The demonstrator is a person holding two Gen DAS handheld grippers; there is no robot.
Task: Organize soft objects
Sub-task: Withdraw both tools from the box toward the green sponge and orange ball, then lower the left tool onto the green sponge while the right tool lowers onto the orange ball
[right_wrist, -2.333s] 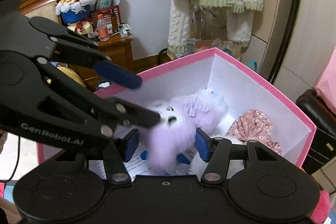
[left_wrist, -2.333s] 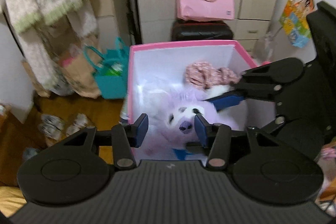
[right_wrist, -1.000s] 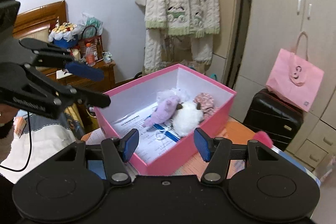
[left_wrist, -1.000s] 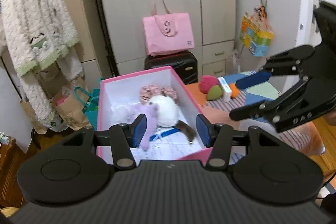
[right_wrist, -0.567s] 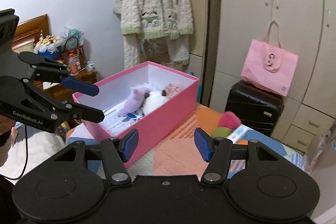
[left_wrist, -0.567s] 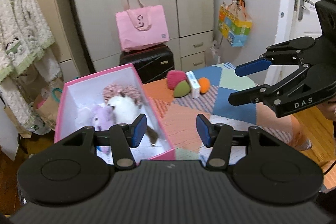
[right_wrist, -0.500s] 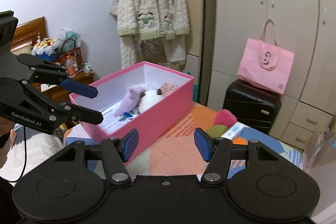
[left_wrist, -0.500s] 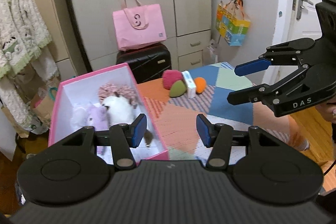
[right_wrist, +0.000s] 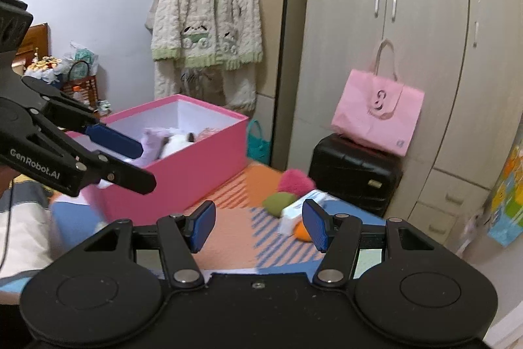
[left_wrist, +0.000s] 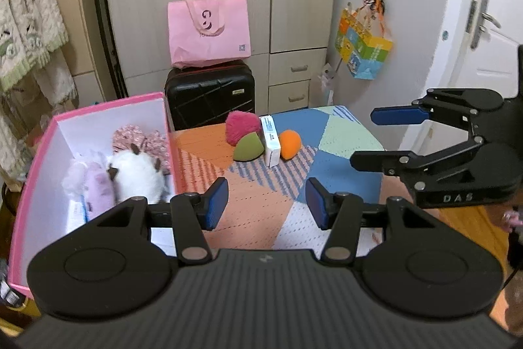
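Both grippers out of the pink box, now facing the leftover soft items.
Purple plush and white plush sit in the box beside the floral cloth; I'd say that drop is done. Still on the table: pink puff, green sponge, orange sponge, touching a white carton. Left gripper and right gripper: jaws parted, holding and touching nothing.
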